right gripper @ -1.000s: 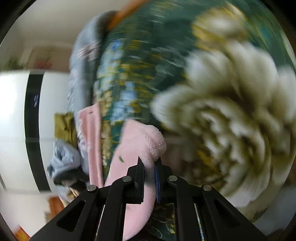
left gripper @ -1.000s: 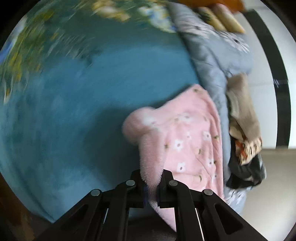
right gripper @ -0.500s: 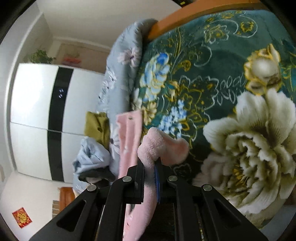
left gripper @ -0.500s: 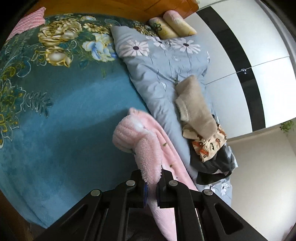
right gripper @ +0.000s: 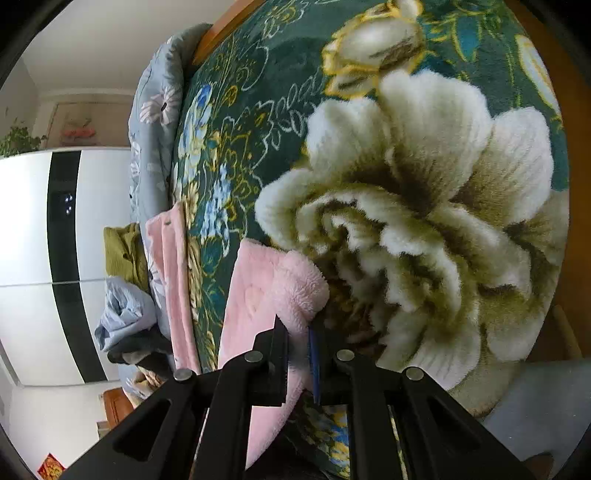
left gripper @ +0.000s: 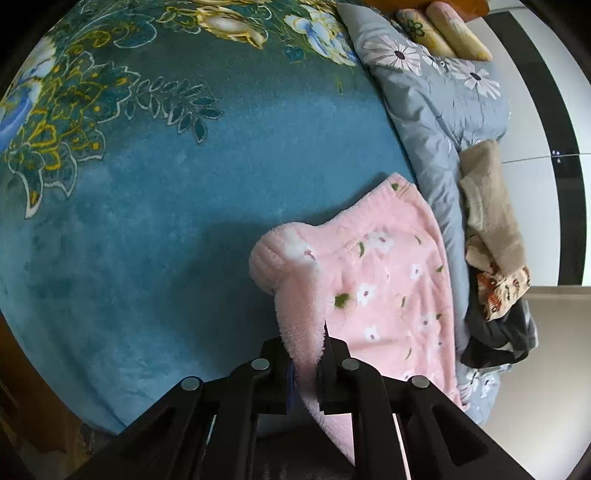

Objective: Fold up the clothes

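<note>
A pink fleece garment with small white flowers [left gripper: 384, 284] lies partly on the blue floral bedspread [left gripper: 155, 206]. My left gripper [left gripper: 306, 365] is shut on a fluffy edge of it, and the cloth bunches into a fold above the fingers. In the right wrist view my right gripper [right gripper: 299, 354] is shut on another edge of the same pink garment [right gripper: 258, 295], which hangs down to the left over the green floral part of the bedspread [right gripper: 406, 206].
A grey flowered duvet [left gripper: 436, 96] runs along the bed's far side. A pile of other clothes, tan, patterned and dark [left gripper: 491, 251], lies on it. A white and black wardrobe [right gripper: 62, 258] stands beyond. Pillows [left gripper: 443, 29] lie at the head.
Both grippers have swung with the pink garment held; the left view has tilted back down onto the bed and the garment now spreads flatter and wider to the right.
</note>
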A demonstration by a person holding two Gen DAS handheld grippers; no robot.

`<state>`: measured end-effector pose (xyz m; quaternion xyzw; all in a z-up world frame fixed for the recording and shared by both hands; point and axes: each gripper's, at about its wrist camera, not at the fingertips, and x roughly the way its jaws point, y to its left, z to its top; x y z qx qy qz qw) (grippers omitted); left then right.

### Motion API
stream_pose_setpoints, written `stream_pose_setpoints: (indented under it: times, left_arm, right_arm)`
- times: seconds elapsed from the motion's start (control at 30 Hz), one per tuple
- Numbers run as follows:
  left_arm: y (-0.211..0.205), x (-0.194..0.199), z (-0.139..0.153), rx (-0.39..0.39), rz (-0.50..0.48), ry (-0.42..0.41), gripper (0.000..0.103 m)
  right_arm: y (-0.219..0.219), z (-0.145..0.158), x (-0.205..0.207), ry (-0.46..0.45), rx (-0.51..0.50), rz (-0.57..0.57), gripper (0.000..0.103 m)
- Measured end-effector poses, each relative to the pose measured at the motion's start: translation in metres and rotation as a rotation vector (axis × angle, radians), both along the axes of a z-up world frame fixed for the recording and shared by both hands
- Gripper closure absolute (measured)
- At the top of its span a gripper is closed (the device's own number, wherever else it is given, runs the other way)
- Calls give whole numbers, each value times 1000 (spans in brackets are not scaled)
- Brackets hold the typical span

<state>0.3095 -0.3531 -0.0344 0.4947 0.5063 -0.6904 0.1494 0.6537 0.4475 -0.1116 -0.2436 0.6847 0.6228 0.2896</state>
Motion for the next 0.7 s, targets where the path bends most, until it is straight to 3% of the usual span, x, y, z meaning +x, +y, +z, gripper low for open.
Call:
stream_pose_setpoints:
  times: [0.07, 0.13, 0.17, 0.27, 0.43, 0.5, 0.7]
  left_arm:
    - [-1, -1, 4, 8, 2, 11, 87]
    - [-5, 0, 11, -35, 15, -2, 68]
    - [-8, 1, 15, -63, 25, -9, 64]
    - [-16, 4, 28, -119, 48, -4, 63]
    - [-7, -10, 51, -206, 32, 39, 60]
    - [7, -23, 55, -225, 4, 52, 58]
    - [82, -87, 58, -268, -191, 69, 52]
  right_arm:
    - [2, 1, 0, 5, -2, 14, 89]
    - [4, 6, 0, -16, 11, 33, 88]
    - [6, 9, 0, -35, 23, 43, 86]
    - [10, 18, 0, -93, 60, 71, 76]
    - [29, 30, 7, -170, 107, 14, 75]
    - [34, 35, 0, -157, 120, -6, 74]
    - [39, 44, -83, -94, 172, 117, 74]
